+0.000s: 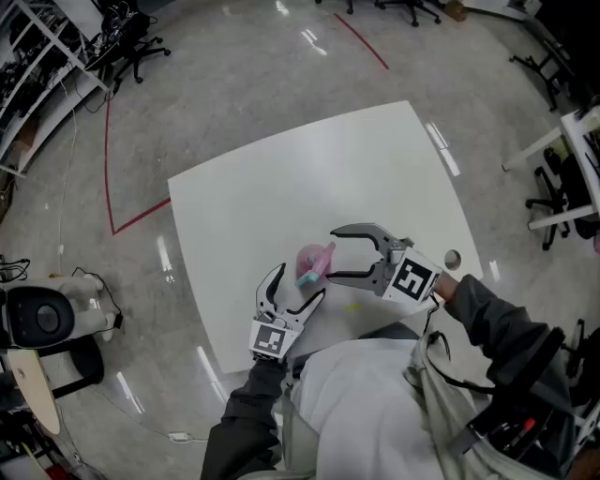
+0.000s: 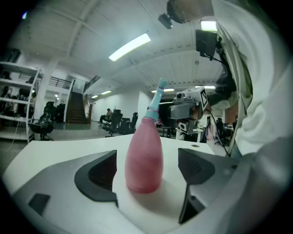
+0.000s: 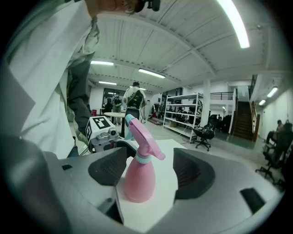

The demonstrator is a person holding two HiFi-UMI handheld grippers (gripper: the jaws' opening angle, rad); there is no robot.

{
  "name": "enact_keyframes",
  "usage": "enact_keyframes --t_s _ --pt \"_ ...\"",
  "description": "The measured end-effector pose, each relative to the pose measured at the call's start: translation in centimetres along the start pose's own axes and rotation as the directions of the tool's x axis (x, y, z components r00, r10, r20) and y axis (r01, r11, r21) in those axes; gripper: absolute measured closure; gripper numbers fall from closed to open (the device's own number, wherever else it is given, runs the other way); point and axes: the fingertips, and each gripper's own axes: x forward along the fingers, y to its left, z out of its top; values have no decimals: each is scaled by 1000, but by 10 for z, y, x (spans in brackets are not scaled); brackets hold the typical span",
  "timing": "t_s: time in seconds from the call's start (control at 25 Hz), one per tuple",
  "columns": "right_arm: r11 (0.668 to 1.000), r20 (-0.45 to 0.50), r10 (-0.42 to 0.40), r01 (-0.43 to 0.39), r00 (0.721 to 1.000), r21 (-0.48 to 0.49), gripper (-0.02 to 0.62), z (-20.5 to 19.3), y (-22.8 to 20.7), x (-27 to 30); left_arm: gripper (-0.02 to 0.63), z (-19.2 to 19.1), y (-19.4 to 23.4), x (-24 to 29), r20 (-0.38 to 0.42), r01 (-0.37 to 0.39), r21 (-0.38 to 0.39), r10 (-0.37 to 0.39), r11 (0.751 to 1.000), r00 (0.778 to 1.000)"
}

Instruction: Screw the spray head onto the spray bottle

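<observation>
- Table [image 1: 309, 178], white and square, seen from above on a glossy grey floor. The person stands at its 6 o'clock edge.
- Bottle [image 1: 316, 255], pink, stands upright on the table, toward 6 o'clock from the table's middle and close to the person.
- Spray head [image 3: 145, 137], pink with a teal tip, sits on the bottle's neck above a teal collar [image 3: 141, 158]. How tightly it is screwed on cannot be told.
- Left gripper [image 1: 300, 283] is at 7 o'clock of the bottle, its jaws spread wide and pointing at it. In the left gripper view the bottle stands in the gap, with clear space to each pad.
- Right gripper [image 1: 332, 254] reaches in from 3 o'clock of the bottle, its jaws also wide apart. In the right gripper view the bottle stands between the pads, and neither pad presses on it.
- Neither gripper holds anything, and the bottle stands free on the table.
- Small round thing [image 1: 453, 258] lies on the table at 4 o'clock, just beyond the right gripper.
- Red line [image 1: 141, 216] runs across the floor at 9 o'clock of the table.
- Office chairs [image 1: 412, 9] stand at 12 o'clock, well apart from the table.
</observation>
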Motion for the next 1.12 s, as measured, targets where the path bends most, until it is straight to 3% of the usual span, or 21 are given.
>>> enact_keyframes --t_s 0.2,0.24,0.32,0.4,0.56,0.68,0.76,0.88,0.92,0.96,1.08,1.12 --pt "988 -74 77 -86 994 -129 296 6 3 9 198 2 7 40 -11 12 151 -11 989 1000" --pt "984 -93 97 -109 991 -142 318 7 3 13 198 0 7 48 -17 31 185 -28 982 999" --pt "977 -132 132 -152 982 -151 445 10 5 21 198 -5 6 57 -26 65 231 -60 971 998" --pt "973 -156 155 -178 976 -148 484 13 6 28 198 -7 3 62 -34 88 252 -82 964 996" --pt "980 -149 167 -180 975 -80 489 9 3 34 198 -5 3 73 -33 93 248 -87 964 996" --pt "982 -85 167 -158 982 106 491 8 -5 32 198 -4 2 80 -21 87 227 -84 970 996" --pt "955 -42 131 -114 991 274 489 5 -13 28 198 -4 1 83 -17 78 234 -77 969 997" --pt "861 -68 -24 55 997 505 491 -1 -18 27 198 -7 1 82 -32 53 253 -46 966 998" --pt "831 -92 -88 123 992 542 491 -1 -17 28 198 -7 2 81 -37 48 252 -40 966 999" --pt "826 -110 -144 181 983 533 491 1 -14 29 198 -5 3 79 -37 48 249 -40 967 999" --pt "927 -79 -242 255 967 275 489 22 -1 27 198 15 0 72 3 66 224 -68 972 998" --pt "944 -39 -248 250 968 216 477 33 1 24 198 25 0 69 19 69 213 -75 975 997"
